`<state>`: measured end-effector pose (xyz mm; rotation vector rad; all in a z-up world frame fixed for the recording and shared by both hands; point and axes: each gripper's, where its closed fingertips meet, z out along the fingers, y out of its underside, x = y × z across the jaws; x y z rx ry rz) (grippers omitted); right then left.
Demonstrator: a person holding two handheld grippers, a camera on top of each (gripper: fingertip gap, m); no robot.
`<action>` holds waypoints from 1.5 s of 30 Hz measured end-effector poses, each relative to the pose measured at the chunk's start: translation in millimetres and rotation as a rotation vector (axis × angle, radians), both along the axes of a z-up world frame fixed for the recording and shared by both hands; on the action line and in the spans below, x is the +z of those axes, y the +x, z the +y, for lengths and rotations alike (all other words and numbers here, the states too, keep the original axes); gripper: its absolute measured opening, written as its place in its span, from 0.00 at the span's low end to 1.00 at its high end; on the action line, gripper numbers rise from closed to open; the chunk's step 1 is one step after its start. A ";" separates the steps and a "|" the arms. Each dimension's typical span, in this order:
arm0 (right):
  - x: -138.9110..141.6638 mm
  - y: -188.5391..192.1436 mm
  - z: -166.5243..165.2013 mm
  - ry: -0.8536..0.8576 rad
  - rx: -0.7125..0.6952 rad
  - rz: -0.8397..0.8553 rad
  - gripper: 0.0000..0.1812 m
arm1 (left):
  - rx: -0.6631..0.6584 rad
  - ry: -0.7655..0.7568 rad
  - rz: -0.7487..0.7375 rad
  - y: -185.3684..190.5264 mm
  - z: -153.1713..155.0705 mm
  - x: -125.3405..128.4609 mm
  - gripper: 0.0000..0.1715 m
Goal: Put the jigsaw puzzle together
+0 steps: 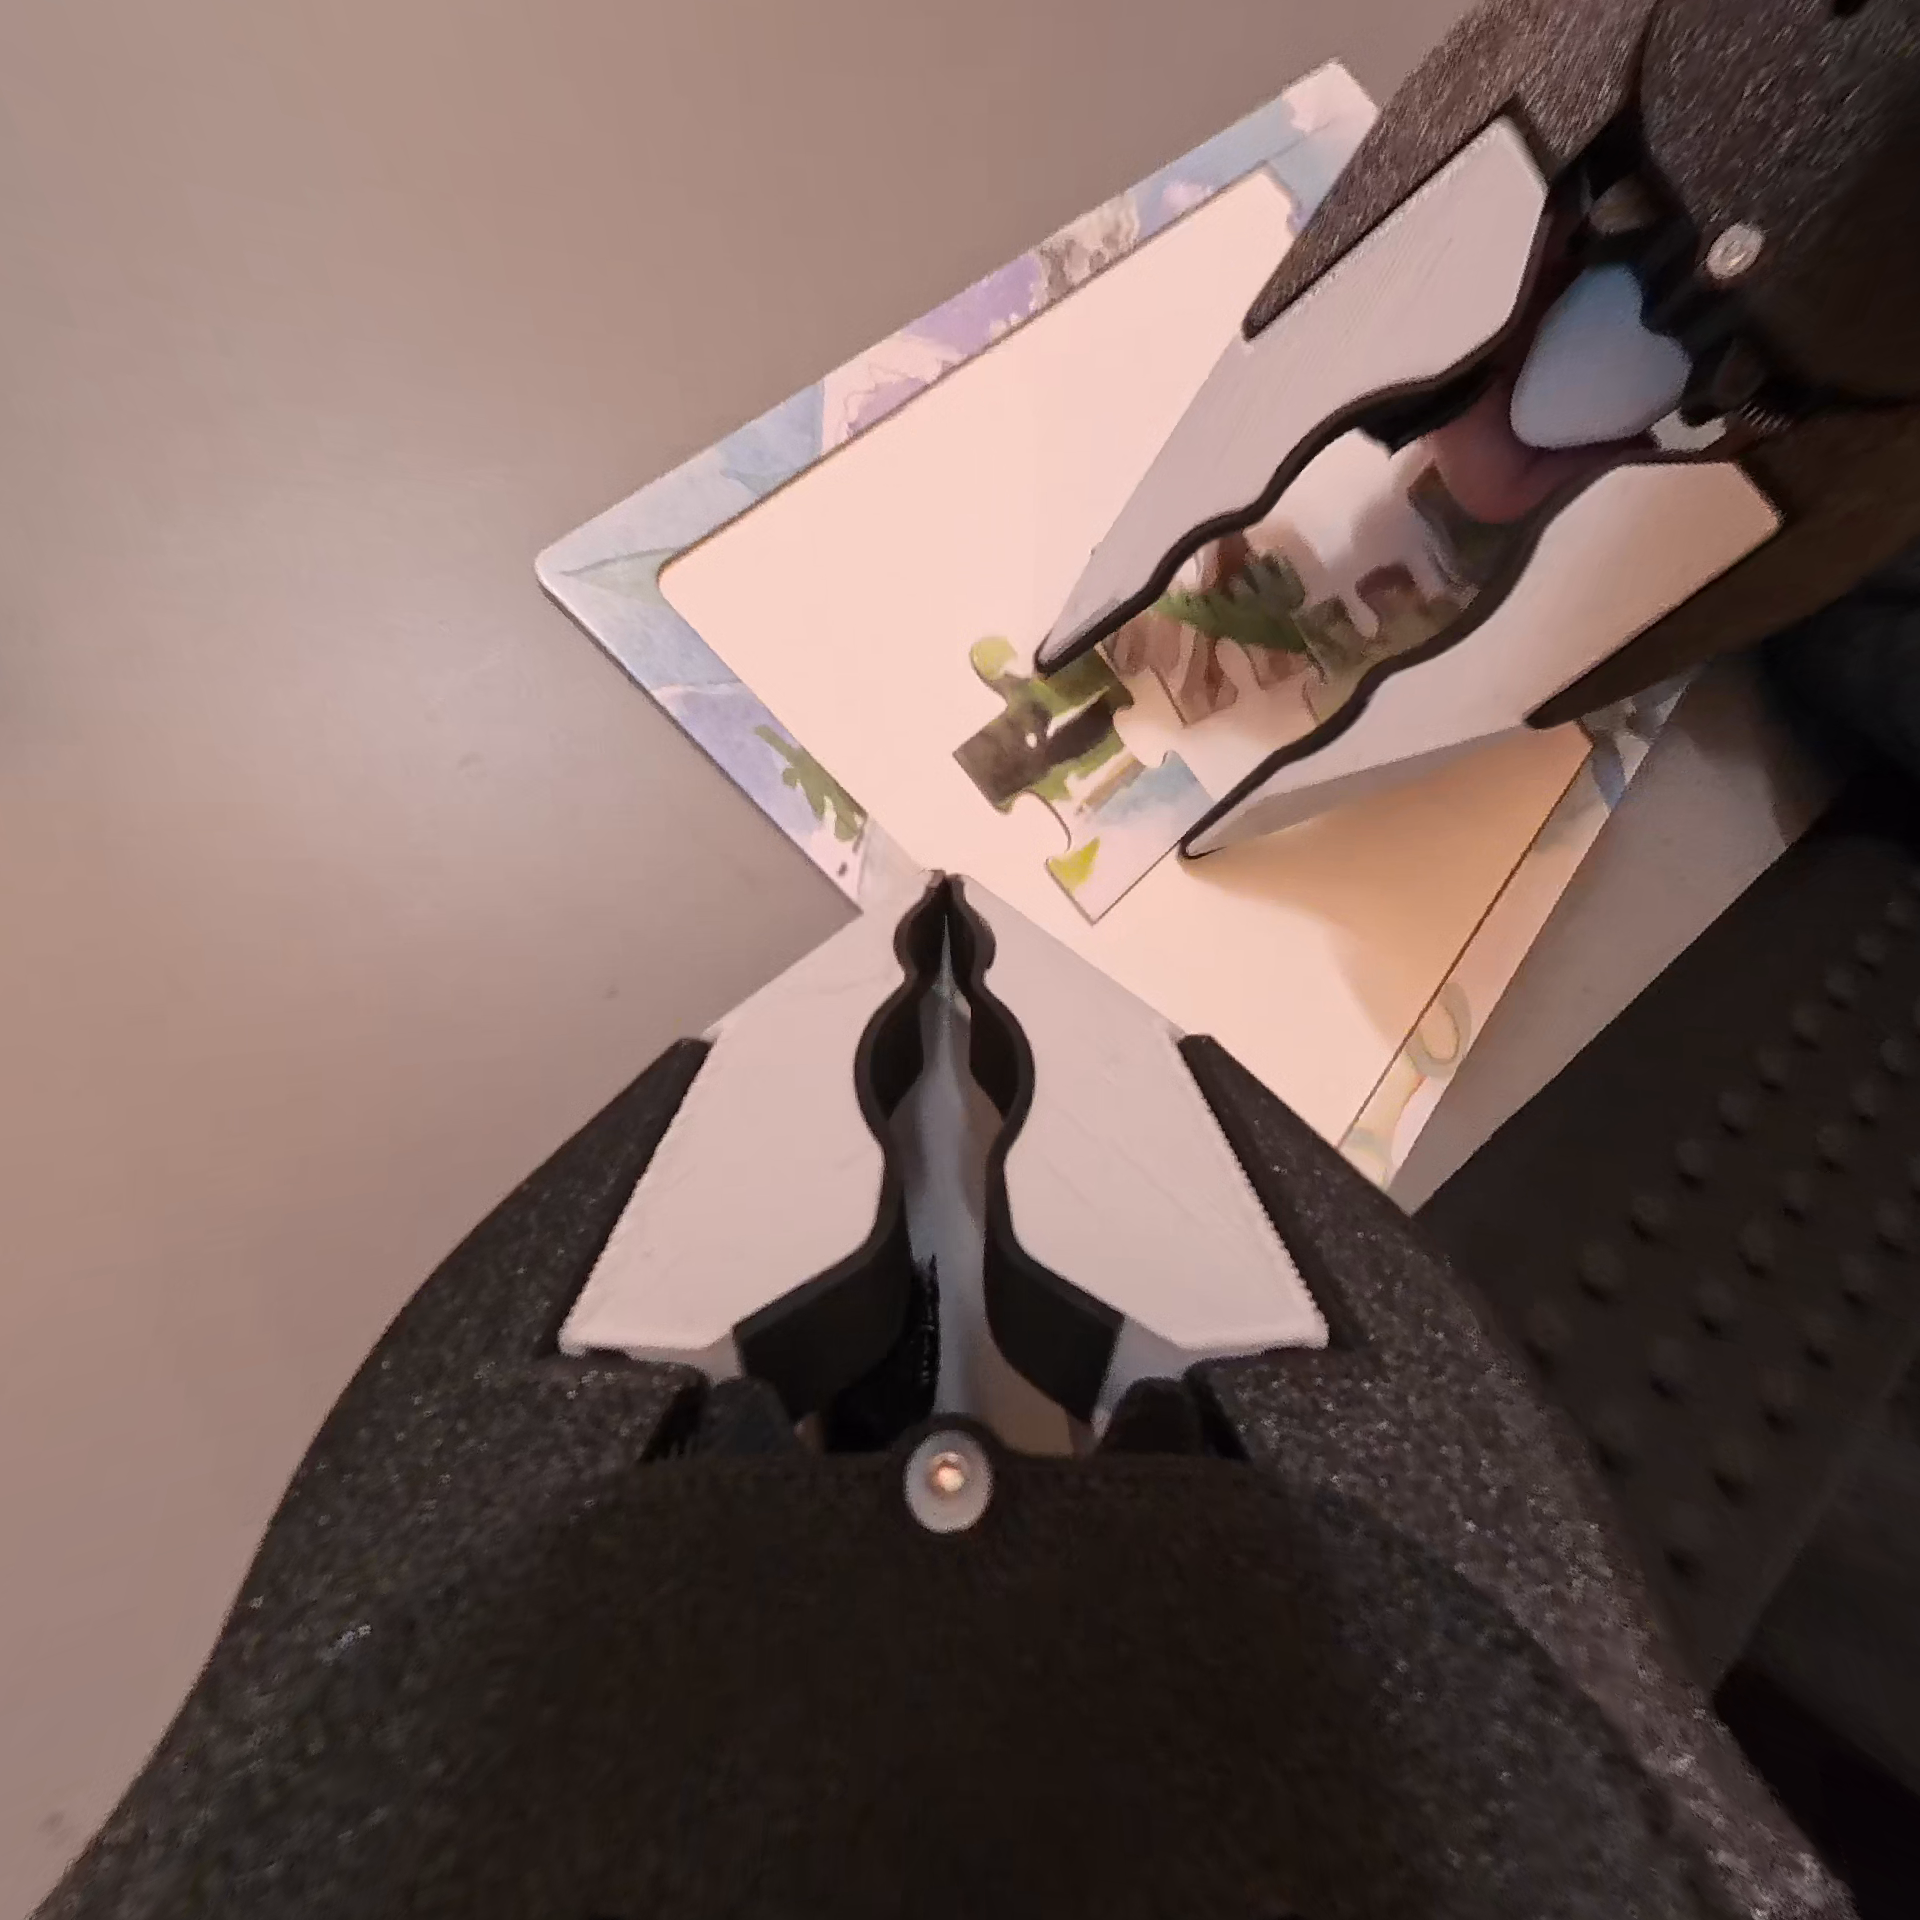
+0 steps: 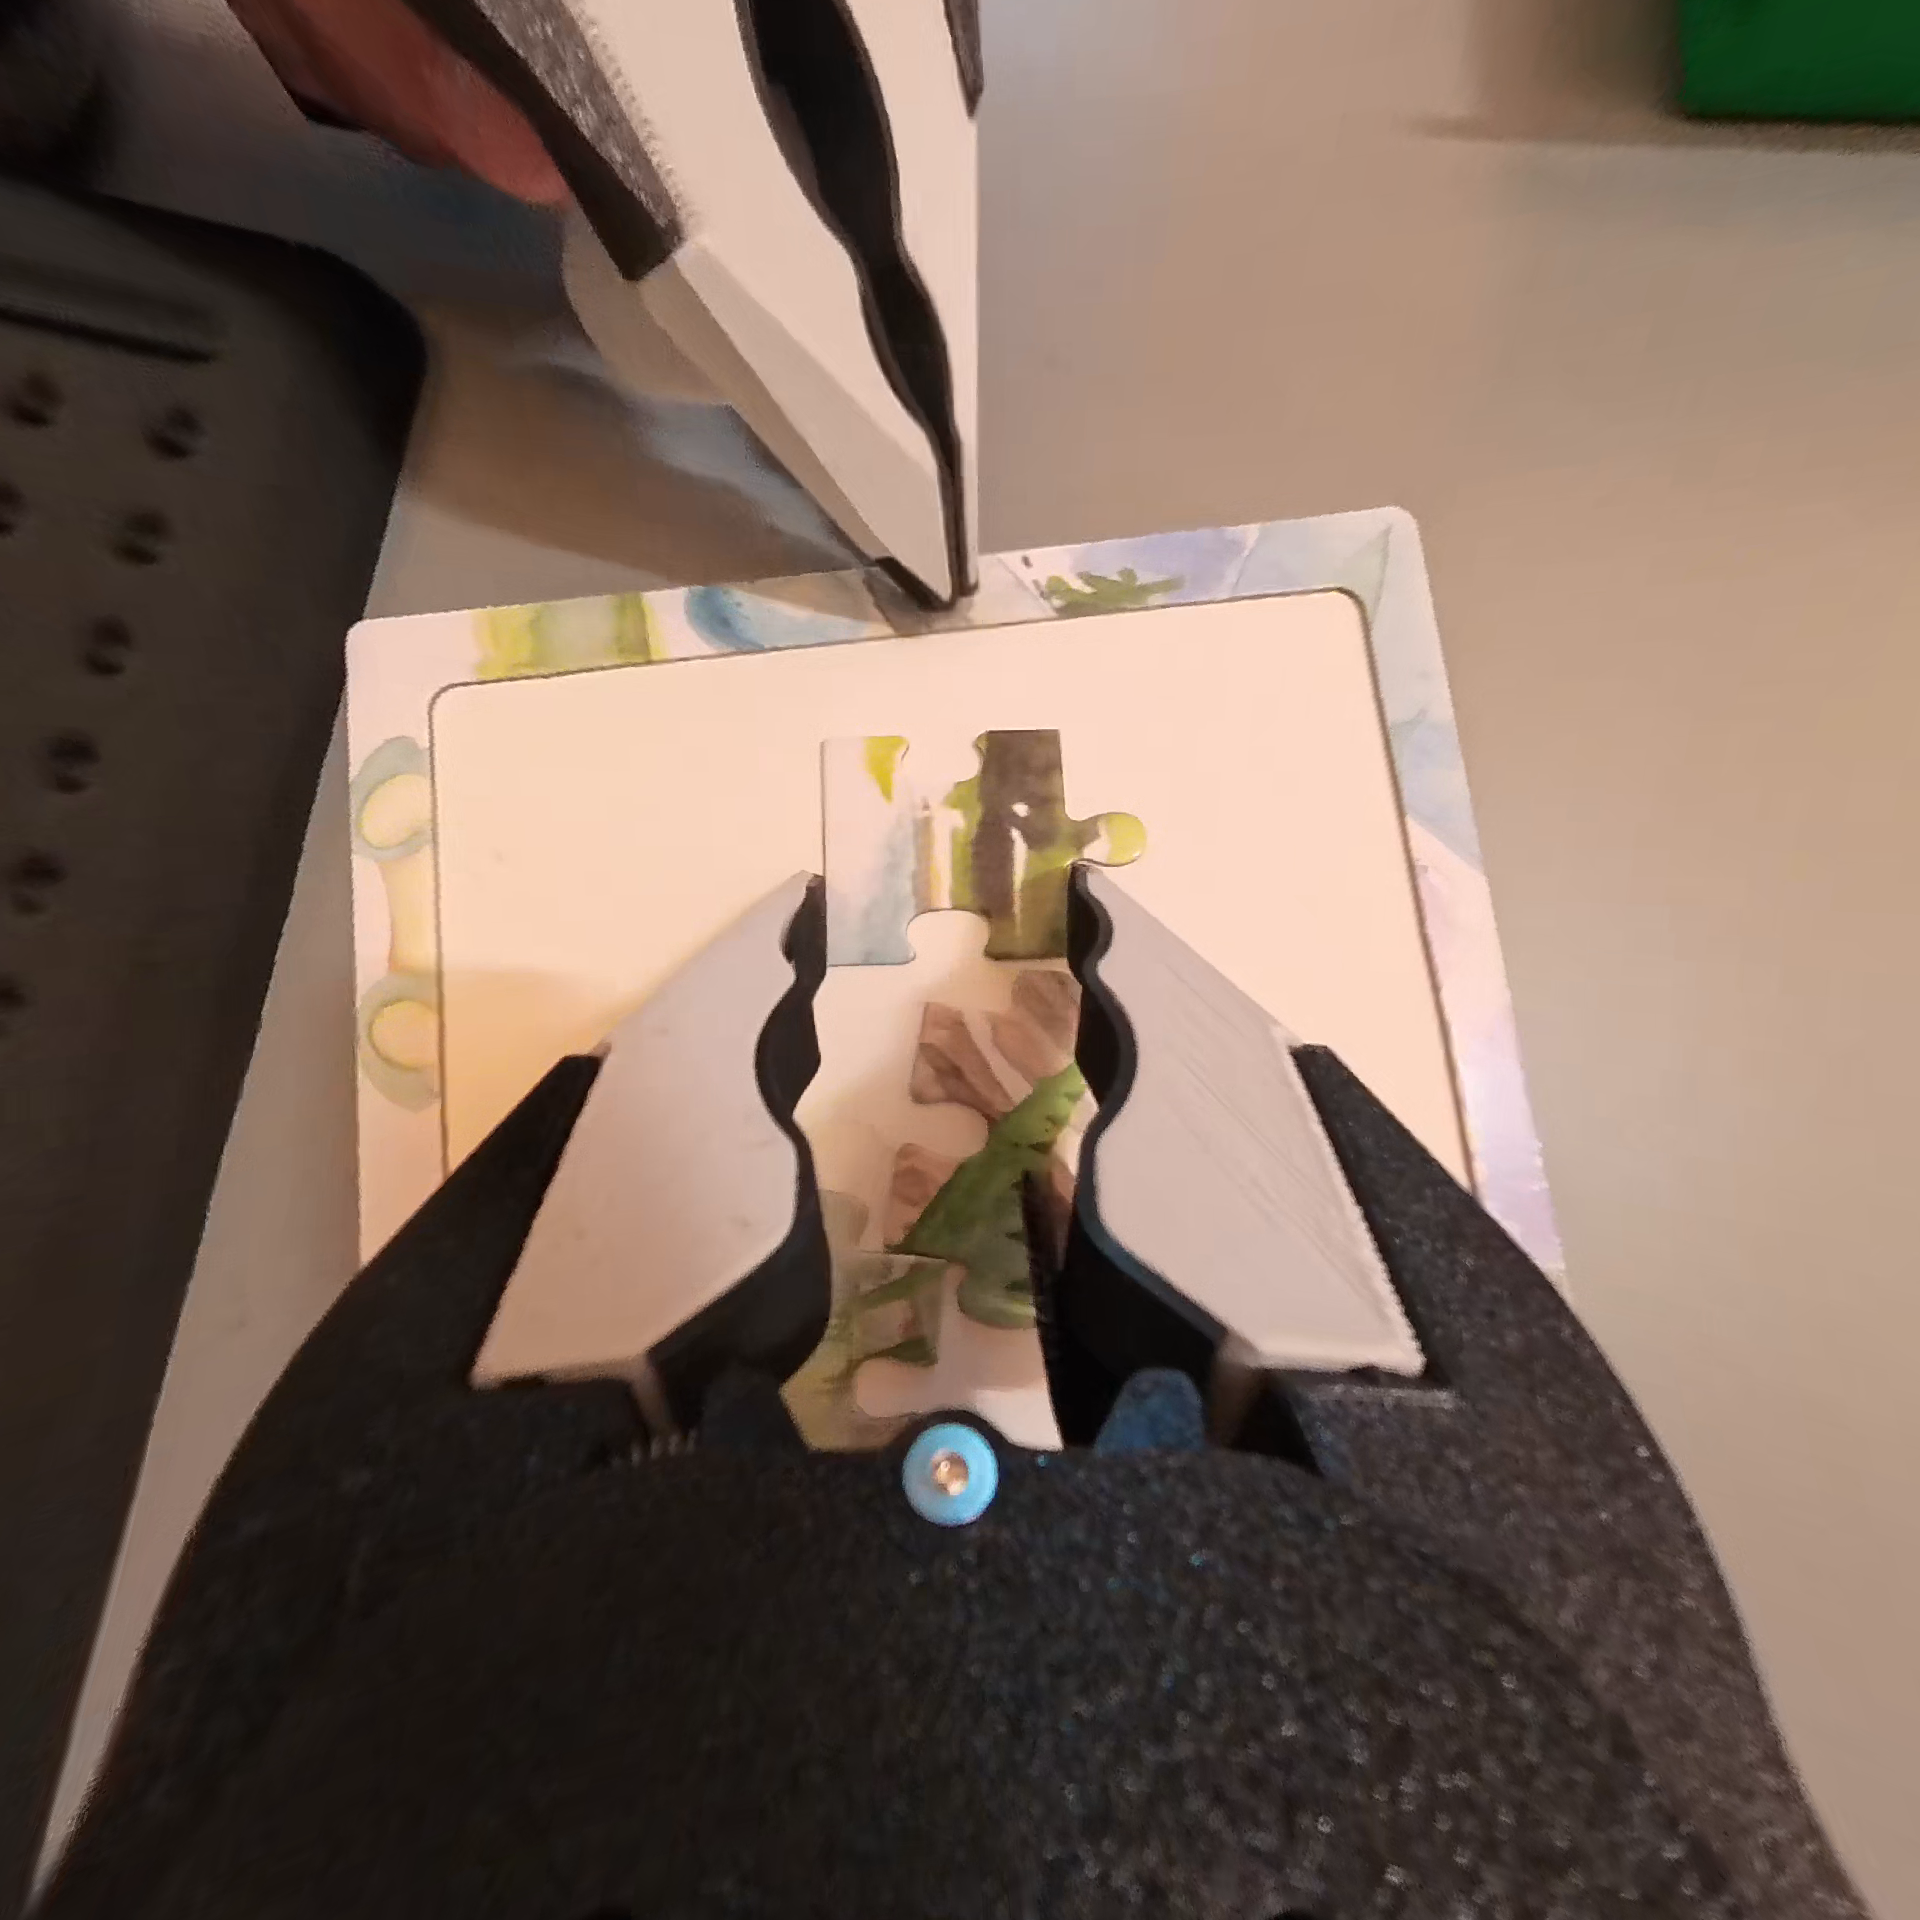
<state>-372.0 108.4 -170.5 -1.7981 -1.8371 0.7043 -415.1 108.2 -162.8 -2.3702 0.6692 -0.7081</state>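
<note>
The puzzle tray [image 2: 1392, 748] is laid flat on the grey bench [image 2: 1558, 364]. The left gripper [image 2: 951, 592] is pressed onto the tray's border, jaws closed and empty. The right gripper [image 2: 945, 894], jaws spread, is set astride two joined pieces [image 2: 935, 842] in the tray's recess.

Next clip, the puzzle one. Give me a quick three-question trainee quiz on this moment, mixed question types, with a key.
1. True or false: the left gripper is open wide above the middle of the puzzle tray.
2. Which gripper straddles the puzzle piece lying in the tray? A) left B) right C) neither
3. Fill in: the left gripper's tips rest at the tray's ______.

Key:
1. False. Its jaws are shut, at the tray's printed border.
2. B. The right gripper is open, a fingertip on each side of the piece.
3. Border (edge).
</note>
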 end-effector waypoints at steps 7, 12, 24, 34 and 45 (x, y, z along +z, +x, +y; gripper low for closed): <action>0.0 1.5 -7.6 -0.002 0.003 -0.014 0.25 | -0.021 0.001 -0.006 0.3 -3.2 -4.2 0.00; 0.5 7.1 -21.0 -0.020 0.011 -0.024 0.25 | -0.007 -0.002 -0.041 0.1 -3.2 -4.1 0.00; -0.1 64.7 -61.6 -0.004 0.057 -0.085 0.25 | 0.012 0.004 0.077 0.0 -3.6 -5.0 0.00; 27.3 102.2 -46.6 -0.055 -0.050 0.026 0.20 | -0.002 -0.016 0.148 7.0 -12.2 -2.0 0.00; 15.3 123.3 -26.9 -0.031 -0.203 0.086 0.27 | -0.324 0.103 0.248 107.6 -70.8 -2.5 0.36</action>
